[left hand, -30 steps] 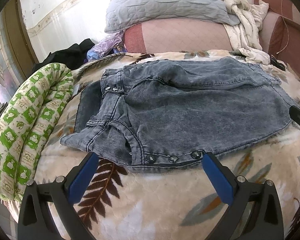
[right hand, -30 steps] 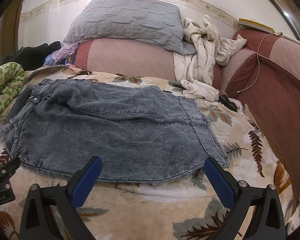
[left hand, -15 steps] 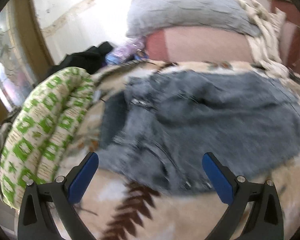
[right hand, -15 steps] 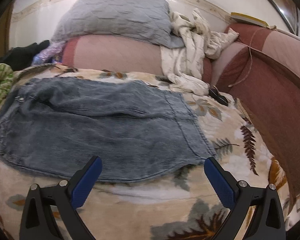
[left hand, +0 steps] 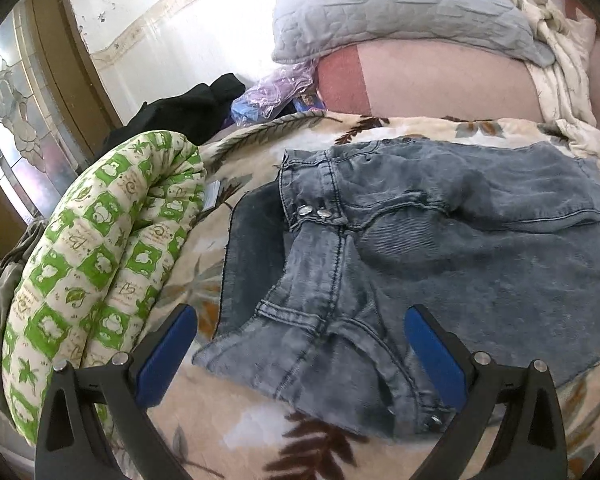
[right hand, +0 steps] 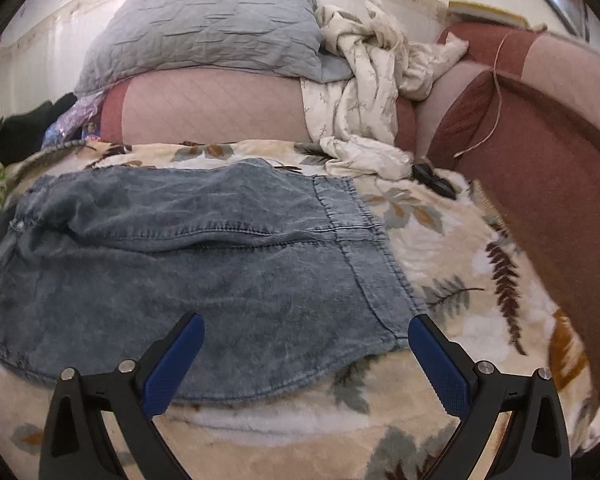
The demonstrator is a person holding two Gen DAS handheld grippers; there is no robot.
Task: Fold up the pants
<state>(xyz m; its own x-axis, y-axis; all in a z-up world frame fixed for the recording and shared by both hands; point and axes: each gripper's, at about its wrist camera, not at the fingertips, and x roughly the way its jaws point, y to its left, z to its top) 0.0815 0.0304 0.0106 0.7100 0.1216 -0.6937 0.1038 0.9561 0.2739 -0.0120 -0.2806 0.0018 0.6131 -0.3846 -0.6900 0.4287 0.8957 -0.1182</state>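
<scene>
faded blue-grey pants [left hand: 460,264] on cream leaf-print blanket [right hand: 452,240].

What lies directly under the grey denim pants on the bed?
The pants lie on a cream leaf-print blanket, which shows around their edges. Whatever is beneath the denim is covered.

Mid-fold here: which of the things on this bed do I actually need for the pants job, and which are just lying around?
For the job:
- jeans, lying flat on the floral blanket
- left gripper, open
- right gripper, open

Just lying about:
- green patterned quilt roll
- grey pillow
- cream garment
- black clothing
- purple plastic bag
</scene>
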